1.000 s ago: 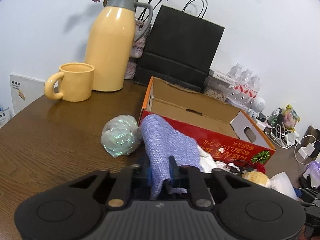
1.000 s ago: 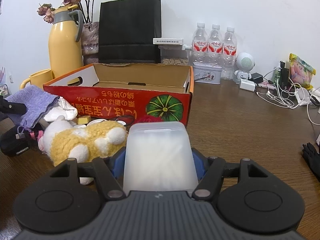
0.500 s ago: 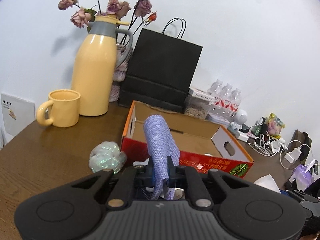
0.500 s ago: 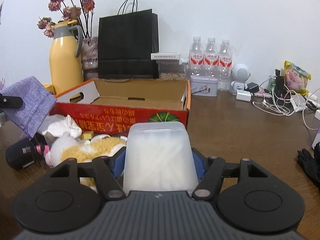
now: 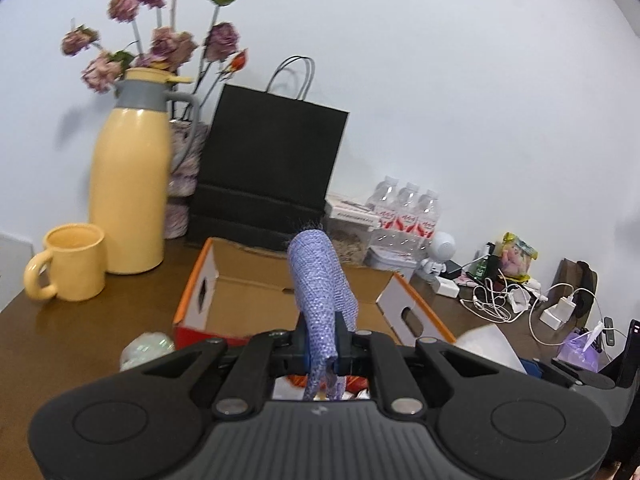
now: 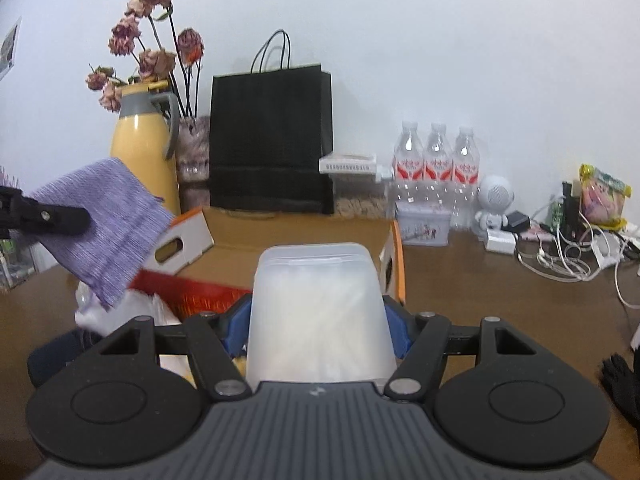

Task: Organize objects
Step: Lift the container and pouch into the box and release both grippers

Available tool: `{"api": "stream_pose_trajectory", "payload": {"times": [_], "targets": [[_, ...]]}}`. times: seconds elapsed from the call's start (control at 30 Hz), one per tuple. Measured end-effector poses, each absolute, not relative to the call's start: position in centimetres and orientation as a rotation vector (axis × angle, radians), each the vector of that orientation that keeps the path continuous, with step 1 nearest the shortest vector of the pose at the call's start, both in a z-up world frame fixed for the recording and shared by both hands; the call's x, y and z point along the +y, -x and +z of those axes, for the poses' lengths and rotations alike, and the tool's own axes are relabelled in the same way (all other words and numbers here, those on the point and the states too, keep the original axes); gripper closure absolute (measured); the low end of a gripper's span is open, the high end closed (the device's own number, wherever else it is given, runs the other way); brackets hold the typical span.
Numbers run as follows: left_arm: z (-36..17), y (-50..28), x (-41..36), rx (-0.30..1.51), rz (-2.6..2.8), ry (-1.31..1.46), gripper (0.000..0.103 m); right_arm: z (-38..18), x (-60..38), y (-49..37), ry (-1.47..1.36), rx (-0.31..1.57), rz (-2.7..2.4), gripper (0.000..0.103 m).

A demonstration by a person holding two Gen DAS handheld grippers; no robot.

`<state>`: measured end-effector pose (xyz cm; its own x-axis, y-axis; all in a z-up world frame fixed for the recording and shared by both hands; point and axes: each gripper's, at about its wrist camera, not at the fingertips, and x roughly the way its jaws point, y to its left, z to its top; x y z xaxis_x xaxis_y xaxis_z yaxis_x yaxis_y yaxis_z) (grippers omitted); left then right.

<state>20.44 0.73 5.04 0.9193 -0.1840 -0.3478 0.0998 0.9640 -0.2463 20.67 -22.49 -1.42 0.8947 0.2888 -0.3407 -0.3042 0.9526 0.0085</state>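
My left gripper point(image 5: 322, 344) is shut on a purple knitted cloth point(image 5: 320, 280), held up in the air in front of the open orange-and-red cardboard box point(image 5: 248, 292). In the right wrist view the same cloth point(image 6: 108, 228) hangs at the left, with a black finger point(image 6: 60, 216) of the left gripper pinching it. My right gripper point(image 6: 318, 332) is shut on a translucent white plastic container point(image 6: 318, 304), whose sides sit against the blue pads point(image 6: 234, 330). The container is level with the near wall of the box point(image 6: 304, 236).
A yellow jug point(image 5: 128, 184), a yellow mug point(image 5: 72, 262), dried flowers and a black paper bag point(image 5: 268, 176) stand behind the box. Water bottles point(image 5: 406, 212), chargers and cables point(image 5: 500, 300) crowd the right. An iridescent ball point(image 5: 148, 350) lies left of the box.
Both grippers have risen. The purple cloth came up off the pile in front of the box and now hangs above its near wall. The white container rose too.
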Motion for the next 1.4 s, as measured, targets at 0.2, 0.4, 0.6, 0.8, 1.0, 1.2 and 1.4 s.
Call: {"api": "stream_pose_trajectory", "payload": {"times": [0.2, 0.4, 0.6, 0.8, 1.0, 1.2, 1.4], "targets": [[5.9, -23.1, -1.1, 0.371, -0.156, 0.21, 0.095, 0.0, -21.3, -22.7, 0.028, 0.311, 0.319, 0.036], [5.9, -26.4, -2.2, 0.383, -0.147, 0.199, 0.095, 1.0, -20.0, -25.4, 0.02, 0.297, 0.331, 0.036], [5.6, -29.7, -2.3, 0.39, -0.121, 0.2, 0.095, 1.1, -19.0, -28.6, 0.011, 0.307, 0.328, 0.036], [5.3, -32.7, -2.1, 0.396, -0.103, 0.195, 0.095, 0.4, -18.2, -31.6, 0.021, 0.334, 0.319, 0.036], [4.2, -35.7, -1.4, 0.442, -0.071, 0.196, 0.095, -0.3, -17.4, -34.4, 0.032, 0.366, 0.296, 0.036], [3.2, -37.9, -0.2, 0.484, -0.044, 0.202, 0.095, -1.1, -17.3, -36.5, 0.048, 0.41, 0.29, 0.036], [2.6, -38.6, -0.5, 0.504, -0.017, 0.148, 0.086, -1.9, -16.9, -37.3, 0.076, 0.458, 0.294, 0.034]]}}
